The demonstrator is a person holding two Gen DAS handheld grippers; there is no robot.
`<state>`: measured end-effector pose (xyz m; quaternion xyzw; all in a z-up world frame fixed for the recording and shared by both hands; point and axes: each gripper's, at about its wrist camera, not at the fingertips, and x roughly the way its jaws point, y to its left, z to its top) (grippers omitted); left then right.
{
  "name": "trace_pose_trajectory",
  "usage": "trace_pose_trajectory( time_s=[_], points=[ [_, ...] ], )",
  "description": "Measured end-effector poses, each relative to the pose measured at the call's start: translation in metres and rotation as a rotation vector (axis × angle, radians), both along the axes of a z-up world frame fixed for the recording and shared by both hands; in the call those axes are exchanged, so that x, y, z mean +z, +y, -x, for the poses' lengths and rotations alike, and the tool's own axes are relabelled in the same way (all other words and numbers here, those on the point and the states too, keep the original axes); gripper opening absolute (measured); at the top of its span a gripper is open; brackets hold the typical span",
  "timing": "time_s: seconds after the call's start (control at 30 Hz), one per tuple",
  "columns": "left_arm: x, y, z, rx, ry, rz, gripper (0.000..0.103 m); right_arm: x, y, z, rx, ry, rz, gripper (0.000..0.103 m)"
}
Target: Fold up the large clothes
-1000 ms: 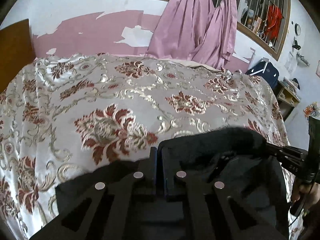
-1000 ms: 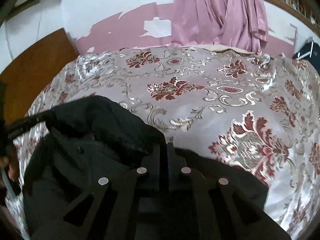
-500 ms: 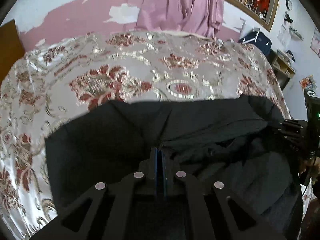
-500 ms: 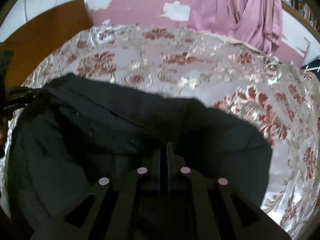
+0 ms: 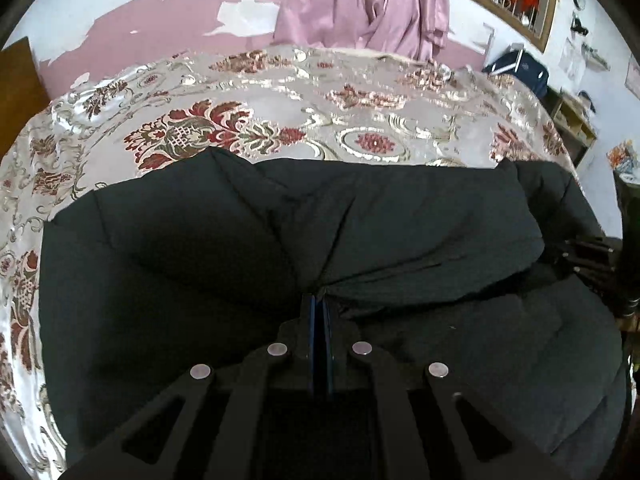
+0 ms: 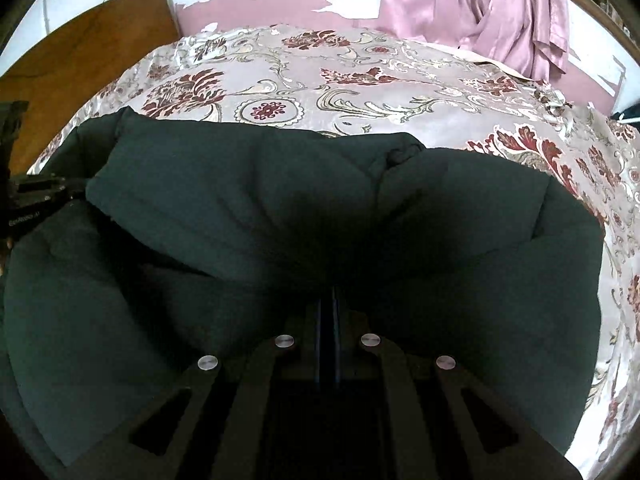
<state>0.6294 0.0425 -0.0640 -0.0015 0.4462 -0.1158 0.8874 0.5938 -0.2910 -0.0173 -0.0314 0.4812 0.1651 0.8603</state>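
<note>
A large black padded garment lies spread on the bed, its far part folded over toward me; it also fills the right wrist view. My left gripper is shut on a fold of the garment near its left side. My right gripper is shut on the garment near its right side. Each gripper shows at the edge of the other's view: the right one and the left one.
The bed carries a silver-pink bedspread with red floral patterns. A pink curtain hangs on the far wall. A brown wooden board stands at the bed's left. A dark blue bag and shelves stand at the right.
Both grippers have moved forward over the bed with the garment held. The black garment now spreads wider across the bedspread and covers much more of both views.
</note>
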Motion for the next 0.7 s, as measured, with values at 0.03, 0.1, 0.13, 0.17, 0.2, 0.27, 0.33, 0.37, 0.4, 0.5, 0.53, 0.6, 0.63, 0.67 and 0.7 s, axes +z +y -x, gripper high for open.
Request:
trace_pose_trajectory(
  time_s=[0.03, 0.1, 0.13, 0.17, 0.2, 0.27, 0.33, 0.37, 0.4, 0.5, 0.53, 0.6, 0.63, 0.67, 0.7],
  points=[
    [0.002, 0.001, 0.002, -0.004, -0.013, 0.002, 0.005, -0.002, 0.0, 0.001, -0.009, -0.004, -0.004, 0.004],
    [0.01, 0.004, 0.003, -0.005, -0.025, 0.019, 0.007, -0.002, 0.001, 0.003, -0.014, -0.017, -0.002, 0.004],
    [0.014, 0.006, 0.004, -0.007, -0.031, 0.029, 0.007, 0.0, 0.001, 0.004, -0.011, -0.023, -0.003, 0.004],
    [0.019, 0.009, 0.005, -0.014, -0.039, 0.043, 0.007, 0.004, -0.001, 0.004, -0.012, -0.028, -0.011, 0.004],
    [0.022, 0.011, 0.006, -0.021, -0.044, 0.051, 0.008, 0.008, -0.003, 0.005, -0.013, -0.034, -0.022, 0.004],
    [0.031, 0.014, 0.007, -0.029, -0.062, 0.06, 0.013, 0.018, -0.008, 0.008, -0.017, -0.057, -0.034, 0.009],
    [0.039, 0.017, 0.007, -0.03, -0.076, 0.078, 0.019, 0.028, -0.013, 0.009, -0.031, -0.078, -0.032, 0.009],
    [0.042, 0.019, 0.007, -0.028, -0.081, 0.089, 0.019, 0.031, -0.015, 0.009, -0.035, -0.08, -0.034, 0.009],
    [0.045, 0.02, 0.006, -0.025, -0.088, 0.104, 0.019, 0.034, -0.017, 0.008, -0.038, -0.083, -0.035, 0.009],
    [0.059, 0.028, 0.008, -0.016, -0.127, 0.187, 0.019, 0.042, -0.017, 0.006, -0.021, -0.11, -0.018, 0.009],
    [0.066, 0.031, 0.009, -0.018, -0.151, 0.223, 0.021, 0.043, -0.017, 0.005, -0.012, -0.113, -0.012, 0.009],
    [0.076, 0.032, 0.009, -0.017, -0.19, 0.252, 0.031, 0.045, -0.016, 0.004, 0.003, -0.116, -0.003, 0.009],
    [0.083, 0.031, 0.005, -0.007, -0.222, 0.261, 0.043, 0.046, -0.017, 0.005, 0.006, -0.115, -0.003, 0.009],
    [0.087, 0.029, 0.0, 0.011, -0.239, 0.261, 0.049, 0.046, -0.017, 0.005, 0.011, -0.113, -0.001, 0.009],
    [0.09, 0.026, -0.007, 0.028, -0.246, 0.262, 0.051, 0.047, -0.018, 0.005, 0.012, -0.114, 0.001, 0.009]
  ],
)
